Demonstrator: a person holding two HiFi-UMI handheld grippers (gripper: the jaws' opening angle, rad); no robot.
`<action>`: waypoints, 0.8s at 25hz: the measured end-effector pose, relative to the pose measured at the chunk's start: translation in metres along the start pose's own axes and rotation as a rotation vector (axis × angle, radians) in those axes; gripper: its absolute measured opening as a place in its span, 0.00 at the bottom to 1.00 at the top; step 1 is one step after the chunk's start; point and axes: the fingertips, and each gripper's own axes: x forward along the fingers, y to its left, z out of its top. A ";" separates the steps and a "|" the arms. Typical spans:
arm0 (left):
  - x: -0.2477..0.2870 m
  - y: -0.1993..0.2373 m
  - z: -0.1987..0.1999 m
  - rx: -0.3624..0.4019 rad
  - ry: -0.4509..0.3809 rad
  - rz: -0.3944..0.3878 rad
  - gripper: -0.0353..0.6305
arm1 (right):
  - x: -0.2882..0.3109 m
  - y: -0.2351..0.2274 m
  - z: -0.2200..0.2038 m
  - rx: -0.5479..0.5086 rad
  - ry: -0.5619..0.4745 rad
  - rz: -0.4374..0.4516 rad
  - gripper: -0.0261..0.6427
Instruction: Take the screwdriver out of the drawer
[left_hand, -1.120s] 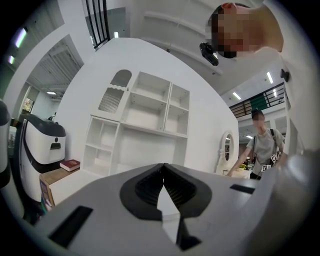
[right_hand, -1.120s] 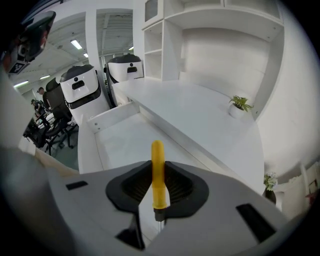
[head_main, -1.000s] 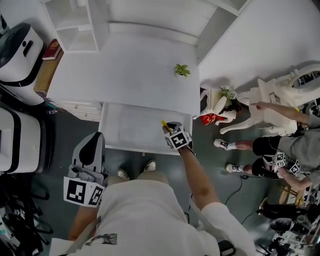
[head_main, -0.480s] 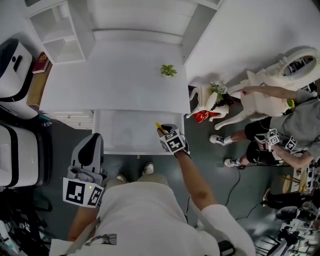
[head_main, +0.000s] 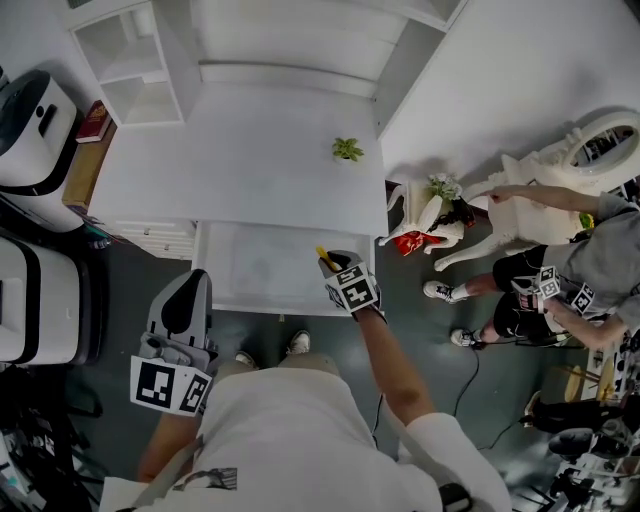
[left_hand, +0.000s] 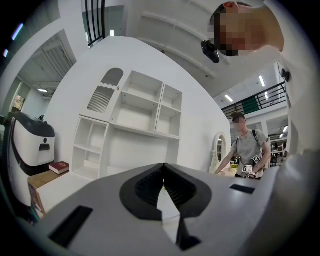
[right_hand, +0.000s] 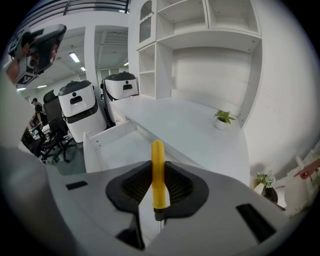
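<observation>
The yellow-handled screwdriver (head_main: 325, 257) is held in my right gripper (head_main: 336, 266), above the right end of the open white drawer (head_main: 255, 272). In the right gripper view the handle (right_hand: 157, 150) stands up between the pads of the right gripper (right_hand: 158, 172), its metal shaft pointing back toward the camera, with the drawer (right_hand: 115, 147) below. My left gripper (head_main: 186, 290) hangs in front of the drawer's left end, apart from it. The left gripper (left_hand: 163, 170) has its pads together with nothing between them.
A white desk top (head_main: 250, 160) carries a small potted plant (head_main: 347, 150) near its right edge. White shelves (head_main: 130, 50) stand at the back left. Two white machines (head_main: 30, 120) and a red book (head_main: 97, 120) sit left. A person (head_main: 580, 270) stands at the right by white ornaments.
My right gripper has risen slightly over the drawer with the screwdriver still in it. The left gripper has stayed where it was.
</observation>
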 end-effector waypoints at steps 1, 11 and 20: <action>0.000 0.001 0.000 0.001 -0.002 0.003 0.08 | -0.002 -0.002 0.003 0.011 -0.012 -0.001 0.17; -0.004 0.007 0.008 0.004 -0.032 0.029 0.08 | -0.056 -0.013 0.064 0.127 -0.236 -0.021 0.17; -0.002 0.001 0.017 0.015 -0.064 0.021 0.08 | -0.126 -0.021 0.114 0.163 -0.445 -0.044 0.17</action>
